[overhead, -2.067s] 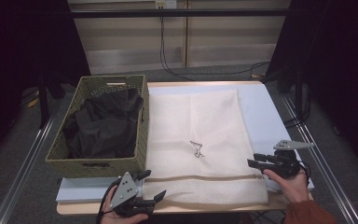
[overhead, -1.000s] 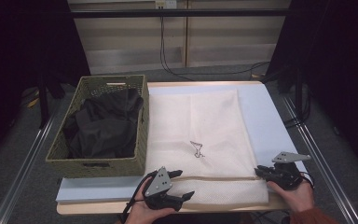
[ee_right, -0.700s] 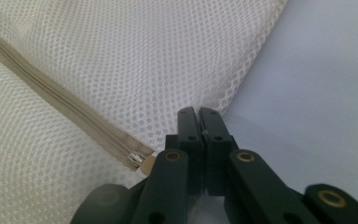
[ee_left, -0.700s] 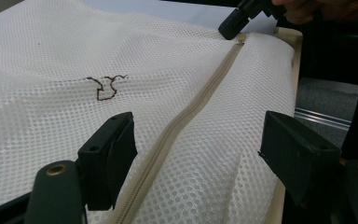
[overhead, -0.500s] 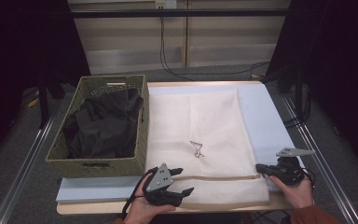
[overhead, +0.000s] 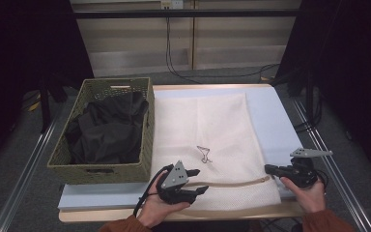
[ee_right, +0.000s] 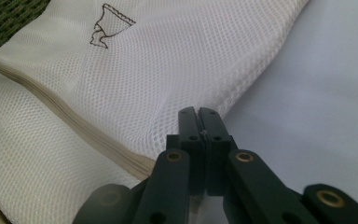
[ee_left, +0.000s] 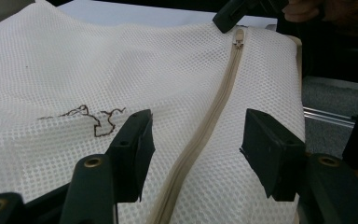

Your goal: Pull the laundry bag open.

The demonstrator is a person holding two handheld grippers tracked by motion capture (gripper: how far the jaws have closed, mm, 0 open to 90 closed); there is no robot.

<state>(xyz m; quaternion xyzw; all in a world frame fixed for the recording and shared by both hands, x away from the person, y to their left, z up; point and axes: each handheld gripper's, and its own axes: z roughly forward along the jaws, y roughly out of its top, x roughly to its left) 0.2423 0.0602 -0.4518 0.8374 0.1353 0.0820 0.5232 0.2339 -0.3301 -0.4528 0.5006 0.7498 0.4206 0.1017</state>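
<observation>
A white mesh laundry bag (overhead: 207,125) lies flat on the table, with a beige zipper (overhead: 232,183) across its near end and a small dark stitched mark (overhead: 204,153) above it. My left gripper (overhead: 201,180) rests on the bag's near left part. In the left gripper view its jaws (ee_left: 198,121) stand apart astride the zipper (ee_left: 214,107); they have just been closing and do not press it. My right gripper (overhead: 269,169) is shut at the zipper's right end, its tips (ee_right: 199,112) at the mesh edge (ee_right: 168,60). I cannot tell if it pinches anything.
A woven olive basket (overhead: 101,169) with dark clothing (overhead: 108,130) in it stands at the bag's left, close to my left hand. The pale table top (overhead: 275,121) shows to the right of the bag. Metal rails run along both sides of the table.
My left gripper has moved right, from the table's front left onto the bag over the zipper, and its jaws have narrowed. The right gripper has stayed at the zipper's right end.
</observation>
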